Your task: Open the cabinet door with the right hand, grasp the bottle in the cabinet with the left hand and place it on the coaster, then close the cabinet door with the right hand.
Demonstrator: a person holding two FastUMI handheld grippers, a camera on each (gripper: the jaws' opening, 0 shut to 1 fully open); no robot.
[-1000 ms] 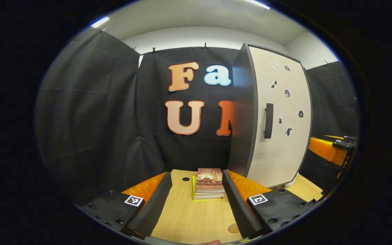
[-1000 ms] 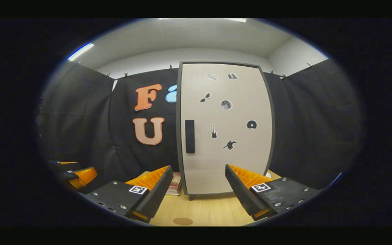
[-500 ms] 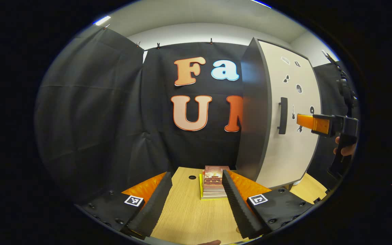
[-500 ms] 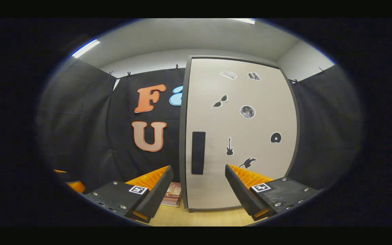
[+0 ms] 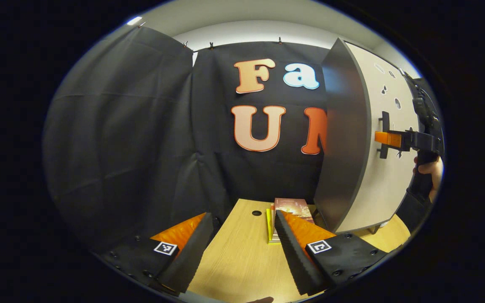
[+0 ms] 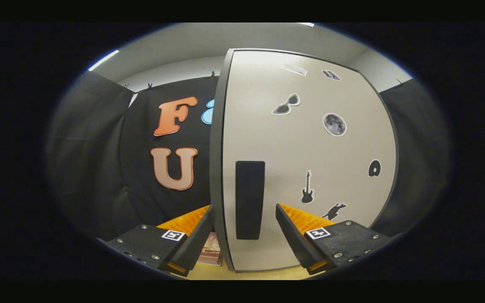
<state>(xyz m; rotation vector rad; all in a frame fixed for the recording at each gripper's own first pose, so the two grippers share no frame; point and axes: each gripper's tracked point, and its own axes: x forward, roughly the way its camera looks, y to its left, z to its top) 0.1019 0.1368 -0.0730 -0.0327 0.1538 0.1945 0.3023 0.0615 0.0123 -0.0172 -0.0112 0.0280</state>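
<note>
Right gripper view shows the right tongs (image 6: 244, 225) spread apart astride the black vertical bar handle (image 6: 249, 200) of the closed beige cabinet door (image 6: 310, 168), rigid and best pinched mid-bar, while the left tongs (image 5: 242, 248) hang open over the wooden surface (image 5: 238, 261).

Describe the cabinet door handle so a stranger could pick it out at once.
Find the tall pale cabinet door standing on the wooden table, framed in dark grey. Near its left edge, about mid-height, sits the handle, a plain black upright bar, with the open right claw straddling it. Unlike the small stickers scattered to its right, it is long and rectangular.
</note>
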